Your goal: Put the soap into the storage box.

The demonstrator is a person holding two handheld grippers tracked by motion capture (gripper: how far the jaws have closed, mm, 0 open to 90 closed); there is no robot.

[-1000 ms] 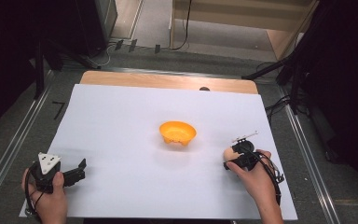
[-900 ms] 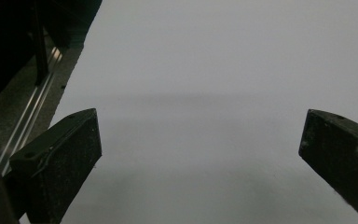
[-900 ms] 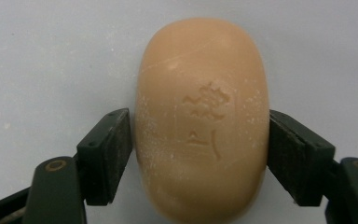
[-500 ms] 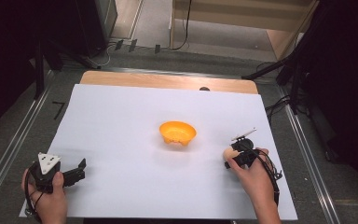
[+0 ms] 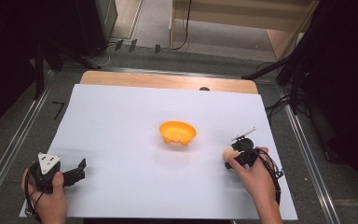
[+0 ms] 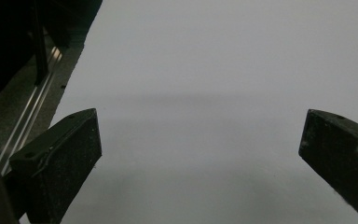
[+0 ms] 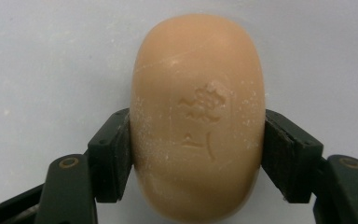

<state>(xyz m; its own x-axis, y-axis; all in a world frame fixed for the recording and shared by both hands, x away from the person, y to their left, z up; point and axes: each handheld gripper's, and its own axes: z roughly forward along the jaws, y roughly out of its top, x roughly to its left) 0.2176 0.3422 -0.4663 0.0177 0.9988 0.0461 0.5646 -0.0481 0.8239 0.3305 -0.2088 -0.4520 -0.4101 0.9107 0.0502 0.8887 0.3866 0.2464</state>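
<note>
Done: your right gripper [image 7: 198, 154] has just closed on the soap bar [image 7: 198, 116], pads pressing both its sides, bar on the white sheet [image 5: 121, 121] | Left: lift, likely carry to the orange bowl [image 5: 177, 133] ahead-left | left gripper [image 6: 200, 154]: jaws wide, empty

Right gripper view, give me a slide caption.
Right gripper clamped on a tan oval soap bar above the white table sheet.

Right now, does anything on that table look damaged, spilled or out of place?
Nothing is spilled or broken. The tan soap bar has a whitish, scuffed surface around its stamped mark, which looks like ordinary wear. The right gripper is clamped on its sides. The orange bowl sits upright on the white sheet.
</note>
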